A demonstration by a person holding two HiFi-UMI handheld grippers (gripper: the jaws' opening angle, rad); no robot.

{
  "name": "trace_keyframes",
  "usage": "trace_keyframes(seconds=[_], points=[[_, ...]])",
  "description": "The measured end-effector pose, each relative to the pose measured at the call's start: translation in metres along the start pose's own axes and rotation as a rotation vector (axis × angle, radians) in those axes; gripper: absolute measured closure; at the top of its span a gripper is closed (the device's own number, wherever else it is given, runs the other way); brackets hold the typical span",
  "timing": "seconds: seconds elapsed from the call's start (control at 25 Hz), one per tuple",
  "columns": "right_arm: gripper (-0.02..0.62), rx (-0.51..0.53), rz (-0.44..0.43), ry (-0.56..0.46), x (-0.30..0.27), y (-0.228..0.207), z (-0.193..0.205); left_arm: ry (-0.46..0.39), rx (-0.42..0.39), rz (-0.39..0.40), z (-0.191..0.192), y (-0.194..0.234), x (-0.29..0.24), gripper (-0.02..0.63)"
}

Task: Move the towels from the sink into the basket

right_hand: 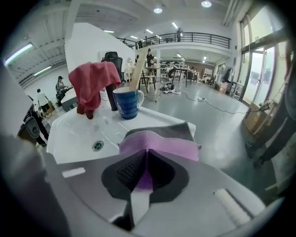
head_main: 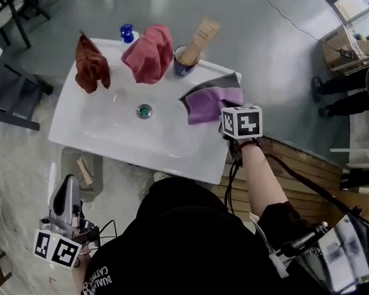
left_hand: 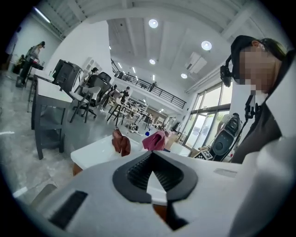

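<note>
**PURPLE TOWEL PINCHED AT SINK'S EDGE**

Far left, low beside the person's body: left gripper (head_main: 68,186), pads pressed together on nothing, held well clear of the sink (head_main: 106,128), probably to leave the reach uncrowded. Just beyond it, on the floor under the sink's near corner: a grey bin (head_main: 67,160), possibly the basket, though hard to tell. Draped along the back rim, from the left: rust towel (head_main: 92,63), then red towel (head_main: 149,52), both hung high rather than lying in the bowl, neither touched. Next along, a blue cup (head_main: 182,67). At the right rim: grey towel (head_main: 214,82) with purple towel (head_main: 206,104) lying over it, overhanging the edge and so easy to take from the side. Clamped on that purple fold: right gripper (right_hand: 145,157), all but closed, fabric squeezed between the pads, tilted down over the rim. Judged as the start of a lift, with all four towels yet to leave the sink.
</note>
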State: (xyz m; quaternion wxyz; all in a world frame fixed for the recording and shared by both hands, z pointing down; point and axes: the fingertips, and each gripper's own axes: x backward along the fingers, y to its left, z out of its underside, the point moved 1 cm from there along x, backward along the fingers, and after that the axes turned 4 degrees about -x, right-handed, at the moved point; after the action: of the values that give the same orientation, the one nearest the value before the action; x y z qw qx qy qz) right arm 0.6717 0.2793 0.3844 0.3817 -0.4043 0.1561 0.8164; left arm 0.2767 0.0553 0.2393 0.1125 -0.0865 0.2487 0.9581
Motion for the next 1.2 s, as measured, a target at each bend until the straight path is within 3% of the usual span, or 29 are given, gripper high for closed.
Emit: trace_keyframes(seconds=[0.16, 0.36, 0.68, 0.96, 1.2], points=[[0.572, -0.002, -0.026, -0.112, 0.044, 0.03, -0.017, -0.059, -0.017, -0.024, -0.007, -0.005, 0.042, 0.604], [0.572, 0.075, -0.181, -0.209, 0.097, 0.103, -0.018, -0.133, -0.019, -0.045, -0.003, -0.018, 0.098, 0.603], [0.574, 0.23, -0.363, -0.216, 0.152, 0.211, 0.02, -0.234, -0.009, -0.117, 0.018, -0.033, 0.198, 0.604], [0.574, 0.37, -0.486, -0.207, 0.176, 0.295, 0.055, -0.299, 0.027, -0.247, 0.053, -0.031, 0.288, 0.603], [0.574, 0.465, -0.598, -0.189, 0.196, 0.367, 0.077, -0.357, 0.039, -0.344, 0.062, -0.028, 0.355, 0.604]])
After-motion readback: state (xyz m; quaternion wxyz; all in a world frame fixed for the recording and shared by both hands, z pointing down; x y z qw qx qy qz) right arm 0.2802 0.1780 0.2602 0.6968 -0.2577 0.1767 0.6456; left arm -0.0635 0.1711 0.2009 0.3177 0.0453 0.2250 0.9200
